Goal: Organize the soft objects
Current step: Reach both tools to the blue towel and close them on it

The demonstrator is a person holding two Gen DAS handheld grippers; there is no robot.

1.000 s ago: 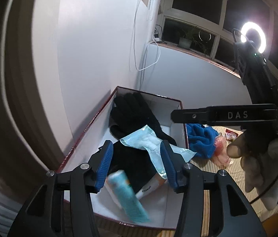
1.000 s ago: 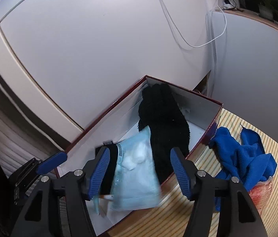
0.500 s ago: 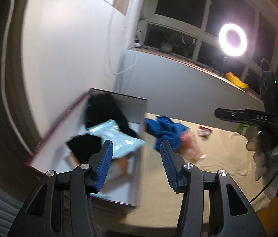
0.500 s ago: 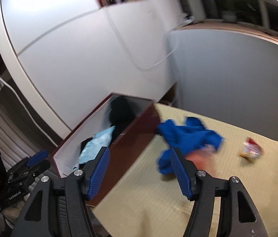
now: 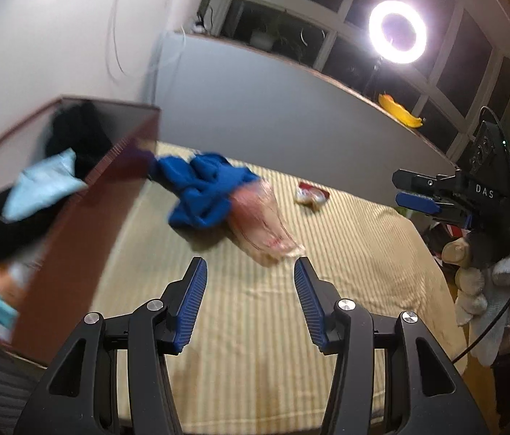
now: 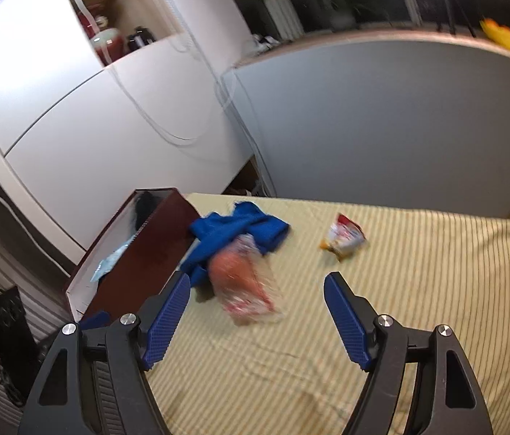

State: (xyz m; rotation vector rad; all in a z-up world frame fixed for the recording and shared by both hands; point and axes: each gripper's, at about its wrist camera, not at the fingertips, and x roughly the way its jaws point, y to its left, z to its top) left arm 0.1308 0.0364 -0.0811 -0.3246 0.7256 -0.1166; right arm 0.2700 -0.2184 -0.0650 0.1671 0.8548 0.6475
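Beside the blurred box, both grippers' fingers gape empty.

Blue cloth, dark red box, yellow striped tablecloth, blue-padded tongs.

Crumpled blue cloth, touching box

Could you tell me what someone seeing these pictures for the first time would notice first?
Most likely the glowing ring light by the dark windows, upper right in the left wrist view. Next, the bright blue cloth crumpled on the striped tablecloth against the dark red box, with a clear orange-filled packet lying partly on it. Both the left gripper and right gripper hang open and empty above the table.
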